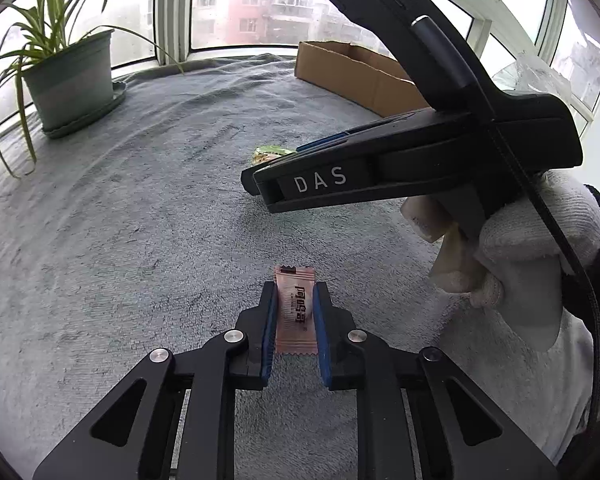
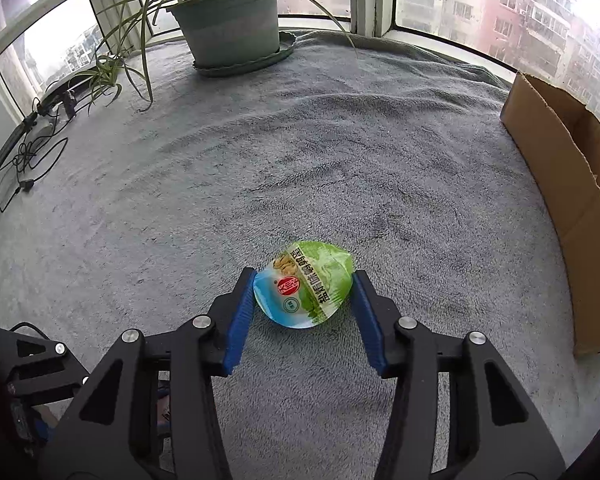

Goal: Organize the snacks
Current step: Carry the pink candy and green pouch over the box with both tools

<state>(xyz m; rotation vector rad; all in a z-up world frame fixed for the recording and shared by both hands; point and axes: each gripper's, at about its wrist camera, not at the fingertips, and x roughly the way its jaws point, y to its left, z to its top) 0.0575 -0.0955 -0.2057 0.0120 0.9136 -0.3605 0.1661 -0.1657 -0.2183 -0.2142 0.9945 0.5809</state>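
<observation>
left hand-held gripper: clamped on pink sachet, lower centre, lying on grey blanket | right hand-held gripper: part-open, pads flanking green round packet, contact unclear | cardboard box: right edge

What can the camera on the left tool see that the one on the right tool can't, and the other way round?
Only the left wrist view shows the pink snack packet pinched in the left hand-held gripper, and a white-gloved hand.
Only the right wrist view shows tangled cables.
Both show the green snack cup, the potted plant, the cardboard box and the grey blanket.
</observation>
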